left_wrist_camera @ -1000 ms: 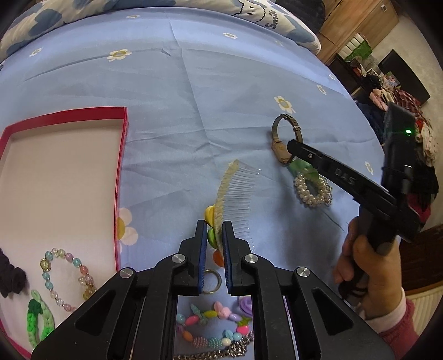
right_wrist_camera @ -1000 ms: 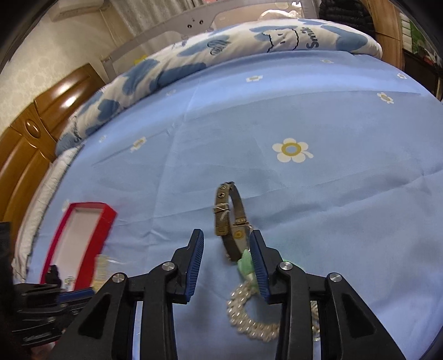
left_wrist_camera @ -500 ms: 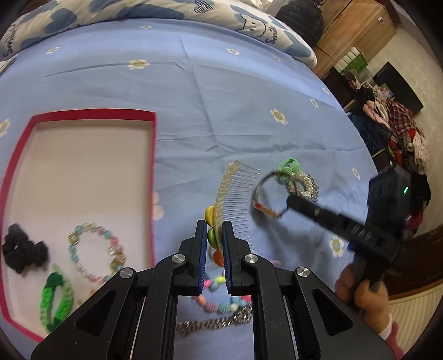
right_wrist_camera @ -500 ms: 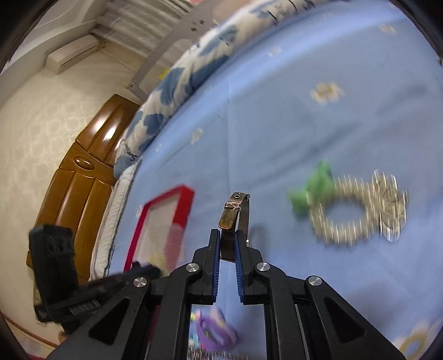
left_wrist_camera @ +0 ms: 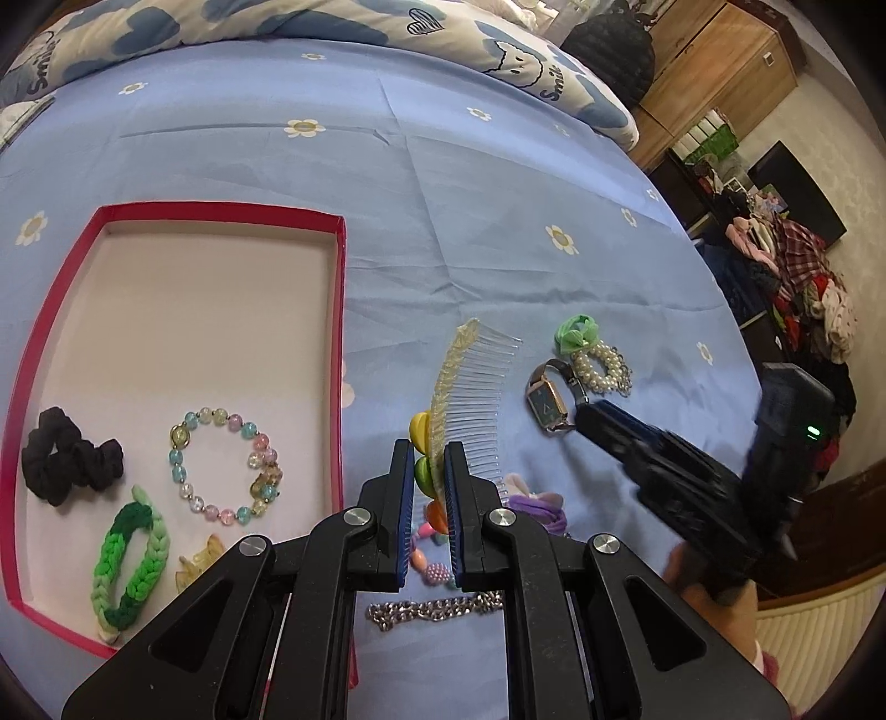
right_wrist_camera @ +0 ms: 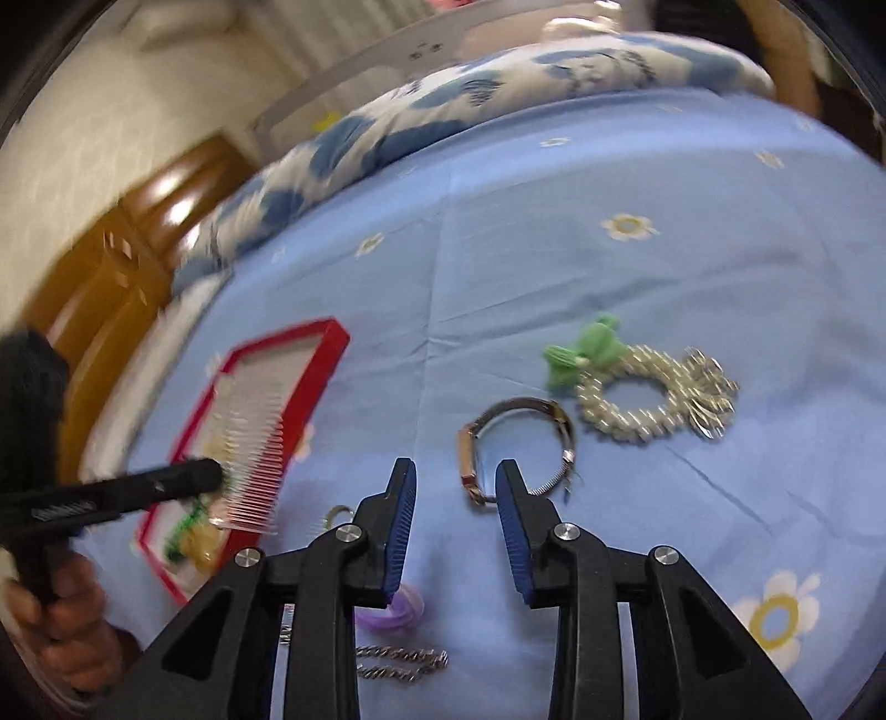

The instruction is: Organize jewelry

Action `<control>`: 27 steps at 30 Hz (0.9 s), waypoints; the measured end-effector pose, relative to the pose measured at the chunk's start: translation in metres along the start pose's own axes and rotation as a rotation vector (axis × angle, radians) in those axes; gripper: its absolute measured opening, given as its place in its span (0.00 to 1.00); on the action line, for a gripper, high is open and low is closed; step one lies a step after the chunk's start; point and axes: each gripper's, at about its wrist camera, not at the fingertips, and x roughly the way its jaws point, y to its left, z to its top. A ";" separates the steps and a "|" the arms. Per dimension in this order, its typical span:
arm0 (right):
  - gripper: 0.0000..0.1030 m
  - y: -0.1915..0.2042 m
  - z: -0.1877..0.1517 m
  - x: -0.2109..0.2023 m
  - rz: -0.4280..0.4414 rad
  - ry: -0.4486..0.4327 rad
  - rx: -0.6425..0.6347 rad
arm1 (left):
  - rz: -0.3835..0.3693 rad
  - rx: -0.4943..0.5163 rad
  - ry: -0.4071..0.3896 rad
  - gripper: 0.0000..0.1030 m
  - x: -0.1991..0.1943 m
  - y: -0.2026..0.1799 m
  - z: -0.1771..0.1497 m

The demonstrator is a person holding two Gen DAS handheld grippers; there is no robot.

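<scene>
My left gripper (left_wrist_camera: 429,459) is shut on a clear hair comb (left_wrist_camera: 470,387) with coloured beads and holds it above the blue bedsheet, right of the red-rimmed box (left_wrist_camera: 339,310). The box holds a black scrunchie (left_wrist_camera: 66,462), a pastel bead bracelet (left_wrist_camera: 221,459) and a green braided band (left_wrist_camera: 130,570). My right gripper (right_wrist_camera: 455,484) is open, just behind a wristwatch (right_wrist_camera: 515,443) lying on the sheet. The watch (left_wrist_camera: 551,401) also shows in the left wrist view. A pearl bracelet with a green bow (right_wrist_camera: 648,399) lies beyond it.
A silver chain (left_wrist_camera: 437,606), a purple hair tie (left_wrist_camera: 537,507) and bead pieces lie on the sheet near my left gripper. A patterned quilt (left_wrist_camera: 332,22) lies at the far side of the bed. A wardrobe and clothes stand at the right.
My right gripper carried the watch left, then opened; the watch now lies on the sheet near the pearl bracelet. My left gripper rose and pulled back with the comb.
</scene>
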 end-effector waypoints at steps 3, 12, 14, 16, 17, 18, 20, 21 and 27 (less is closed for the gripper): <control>0.32 0.005 0.005 0.021 -0.034 0.039 -0.050 | -0.002 0.001 -0.004 0.09 -0.002 0.001 0.000; 0.07 0.007 0.002 0.025 -0.054 0.065 -0.039 | -0.004 -0.036 -0.036 0.09 -0.016 0.019 -0.003; 0.07 0.017 0.002 0.018 -0.032 0.050 -0.045 | -0.001 -0.052 -0.047 0.09 -0.022 0.026 -0.003; 0.07 0.029 0.004 0.014 0.002 0.039 -0.052 | 0.005 -0.070 -0.058 0.09 -0.028 0.034 -0.005; 0.07 0.033 0.005 0.014 0.018 0.037 -0.050 | 0.009 -0.081 -0.065 0.09 -0.031 0.040 -0.005; 0.07 0.040 0.006 0.014 0.035 0.033 -0.051 | 0.012 -0.091 -0.071 0.09 -0.034 0.044 -0.006; 0.07 0.053 0.008 0.014 0.066 0.027 -0.055 | 0.021 -0.115 -0.084 0.09 -0.042 0.057 -0.007; 0.07 0.061 0.009 0.014 0.089 0.027 -0.055 | 0.026 -0.124 -0.088 0.09 -0.045 0.062 -0.008; 0.07 0.108 0.016 0.025 0.161 0.034 -0.107 | 0.058 -0.195 -0.117 0.09 -0.061 0.100 -0.009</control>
